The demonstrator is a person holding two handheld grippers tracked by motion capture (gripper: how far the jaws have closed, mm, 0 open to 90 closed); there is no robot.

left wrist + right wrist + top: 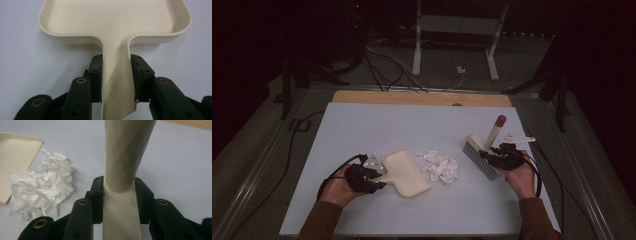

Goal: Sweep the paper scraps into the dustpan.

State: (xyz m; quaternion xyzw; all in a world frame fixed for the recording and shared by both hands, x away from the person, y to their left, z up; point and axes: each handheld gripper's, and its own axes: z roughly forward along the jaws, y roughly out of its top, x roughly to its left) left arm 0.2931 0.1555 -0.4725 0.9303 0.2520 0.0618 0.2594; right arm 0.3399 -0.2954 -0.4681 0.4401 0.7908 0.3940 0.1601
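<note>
Landmark: the pile of crumpled white paper scraps (439, 167) is lying on the pale blue table top (362, 125), and every place below is being given relative to it.

Dustpan: the cream dustpan (404, 172) is lying flat on the table just to the left of the paper pile, its open edge facing the scraps; in the right gripper view a corner of the pan is sitting right against the pile.

Left gripper: the left gripper (374, 180), on the far side of the dustpan from the pile, is clamping the pan's short handle; in the left gripper view both jaws are pressing on the handle's two sides.

Left hand: the person's left hand (339, 187) is holding that gripper, left of the pile and nearer the table's front edge.

Brush: the cream brush (484, 150) is standing to the right of the pile, well apart from it, its bristle head resting down and its handle, dark red at the tip, slanting up and away.

Right gripper: the right gripper (499, 155) is squeezing the brush handle low down, near the head.

White item: something flat and white (517, 138) is lying beyond the brush, too small to identify.
</note>
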